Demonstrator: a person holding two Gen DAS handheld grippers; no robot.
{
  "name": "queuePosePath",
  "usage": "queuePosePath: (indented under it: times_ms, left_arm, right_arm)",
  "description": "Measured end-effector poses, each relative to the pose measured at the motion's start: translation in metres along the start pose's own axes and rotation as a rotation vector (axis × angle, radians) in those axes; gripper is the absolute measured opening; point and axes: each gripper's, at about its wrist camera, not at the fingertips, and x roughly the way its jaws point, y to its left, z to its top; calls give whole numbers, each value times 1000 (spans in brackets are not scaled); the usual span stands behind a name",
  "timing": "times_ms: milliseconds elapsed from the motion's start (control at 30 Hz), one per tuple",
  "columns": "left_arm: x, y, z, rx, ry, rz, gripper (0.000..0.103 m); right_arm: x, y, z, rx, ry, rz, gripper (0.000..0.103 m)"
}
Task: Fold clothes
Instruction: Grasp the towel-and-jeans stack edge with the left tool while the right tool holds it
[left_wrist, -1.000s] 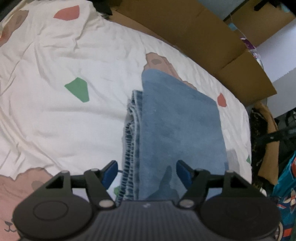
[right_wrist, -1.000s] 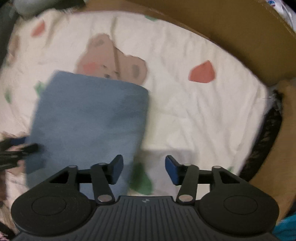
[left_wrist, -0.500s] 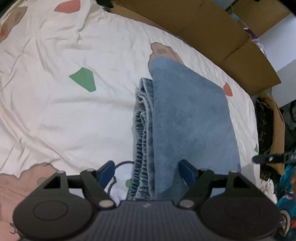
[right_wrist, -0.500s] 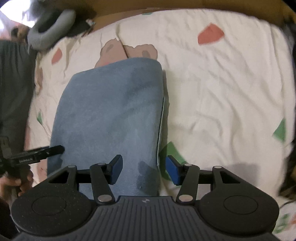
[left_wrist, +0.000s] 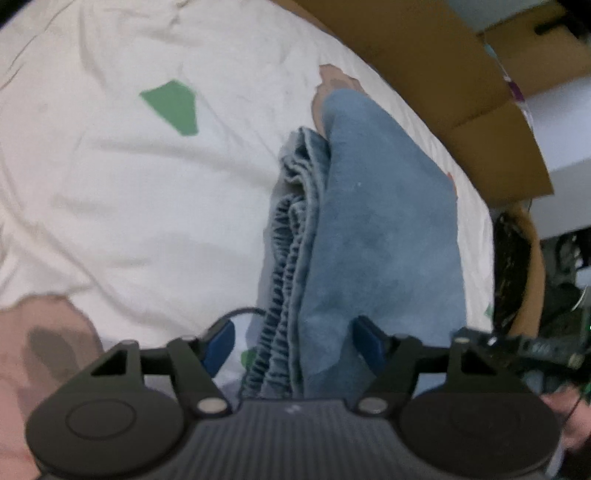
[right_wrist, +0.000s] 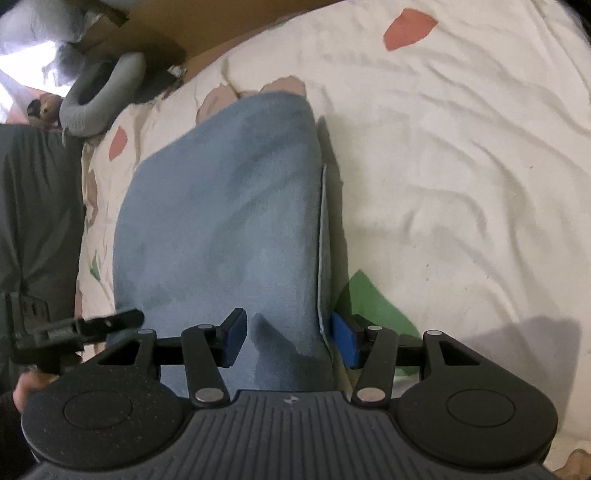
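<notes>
From my left wrist view, the blue garment (left_wrist: 384, 229) lies on the bed (left_wrist: 129, 192) folded into a narrow stack, gathered edges bunched at its left; my left gripper (left_wrist: 291, 343) spreads wide over its near end; from the right, my right gripper (right_wrist: 288, 336) gapes across the smooth top layer; folding looks nearly complete.

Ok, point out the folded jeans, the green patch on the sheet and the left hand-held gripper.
folded jeans (right_wrist: 221, 221): right wrist view, smooth top layer.
green patch (left_wrist: 171, 107): left wrist view, its middle.
left hand-held gripper (left_wrist: 293, 341): left wrist view, midway between fingertips.
</notes>
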Motion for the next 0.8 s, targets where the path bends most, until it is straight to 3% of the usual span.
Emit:
queuePosePath:
  times_ms: [133,400,500,567,633,700,800]
  left_arm:
    - [-3,-2,-6,18,-13,-17,73]
    - [19,-6,14,0,19,-65,78]
    - [28,-8,19,5,25,-75,82]
    - [31,-8,21,4,30,-78,81]
    - [30,-9,21,7,32,-89,71]
    - [27,-10,21,14,33,-109,65]
    - [25,-18,19,30,32,-111,63]
  right_arm:
    - [1,-1,2,-5,-8,28,55]
    - [15,-9,19,37,-33,67,55]
    - [20,-10,21,22,-29,74,43]
    - [19,-9,21,-8,-24,79,28]
    - [14,-7,24,-29,-9,89,21]
    - [8,-4,26,-44,4,98,19]
    - [0,0,26,-42,3,88,18]
